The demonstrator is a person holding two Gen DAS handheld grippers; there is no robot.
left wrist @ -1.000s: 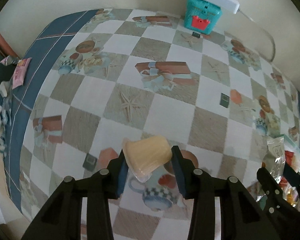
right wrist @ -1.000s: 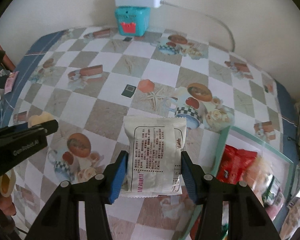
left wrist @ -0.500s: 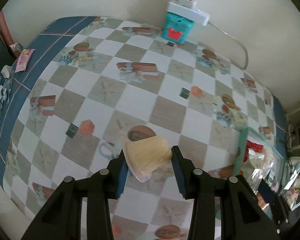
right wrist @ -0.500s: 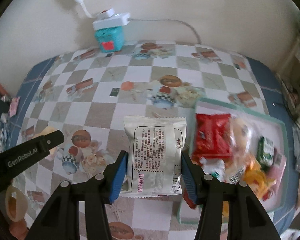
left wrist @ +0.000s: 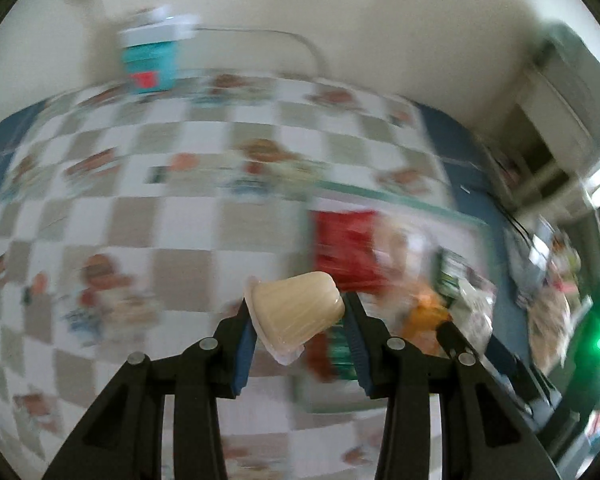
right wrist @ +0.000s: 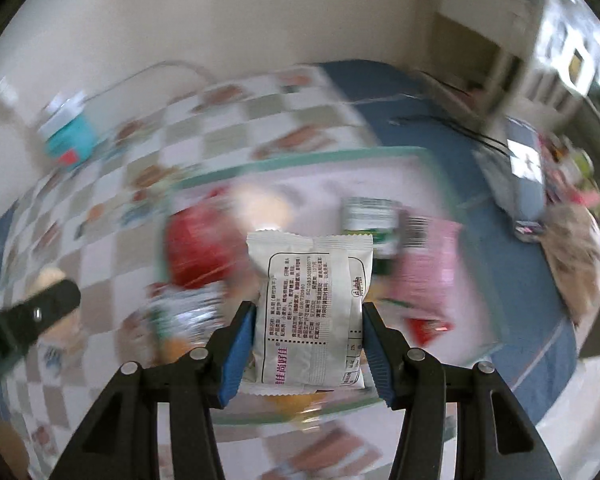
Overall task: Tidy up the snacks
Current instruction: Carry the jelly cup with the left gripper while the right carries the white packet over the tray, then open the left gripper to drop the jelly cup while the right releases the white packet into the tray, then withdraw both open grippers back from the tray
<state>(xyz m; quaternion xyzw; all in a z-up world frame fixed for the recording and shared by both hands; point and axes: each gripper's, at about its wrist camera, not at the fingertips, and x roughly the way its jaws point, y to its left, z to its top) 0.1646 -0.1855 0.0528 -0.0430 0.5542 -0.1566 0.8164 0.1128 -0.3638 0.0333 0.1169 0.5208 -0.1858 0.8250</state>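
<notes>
your left gripper was clamped on a cream jelly cup, held above the checkered table at the near edge of the green-rimmed tray. your right gripper pinched a white snack packet over the blurred snacks in that tray.

Each view looks forward and steeply down along its own gripper's two fingers at a checked table, from close above; both are blurred. The left view faces the tray, which lies ahead and right of its fingertips, with the teal box far ahead to the left. The right view sits over the tray, which spreads ahead of and beneath its fingers. Both share the tray, the red packet, the teal box and the wall. The left gripper shows left of the right fingers.
</notes>
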